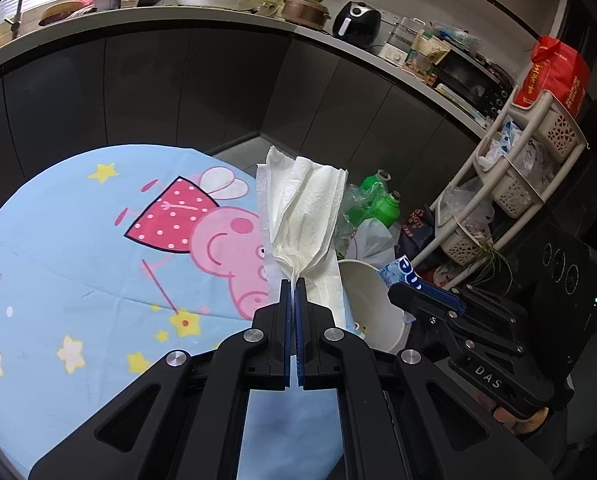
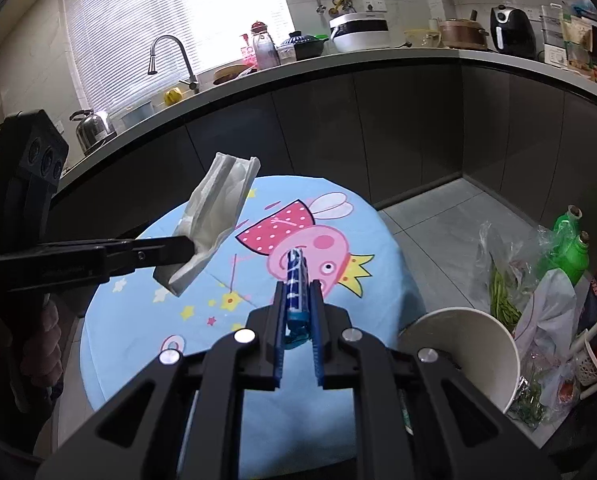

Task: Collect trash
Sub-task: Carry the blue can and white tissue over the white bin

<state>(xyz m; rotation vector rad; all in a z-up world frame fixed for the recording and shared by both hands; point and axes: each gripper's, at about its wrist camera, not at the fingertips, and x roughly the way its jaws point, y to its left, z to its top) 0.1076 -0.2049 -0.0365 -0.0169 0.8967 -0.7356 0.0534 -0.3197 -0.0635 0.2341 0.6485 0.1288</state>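
My left gripper [image 1: 294,282] is shut on a crumpled white paper towel [image 1: 302,208] and holds it up above the round table. It also shows in the right wrist view [image 2: 214,208], at the left. My right gripper [image 2: 298,280] is shut on a flattened blue and white wrapper [image 2: 297,280] above the table's blue cartoon cloth [image 2: 202,320]. In the left wrist view the right gripper [image 1: 422,292] sits at the right with the wrapper [image 1: 402,270] over a white paper bucket [image 1: 372,308]. The bucket [image 2: 466,356] stands beside the table at the lower right.
A dark cabinet front [image 2: 398,120] and a crowded counter curve behind the table. On the floor at the right are green bottles [image 2: 570,248], plastic bags [image 2: 546,312] with greens, and a white basket rack [image 1: 514,184].
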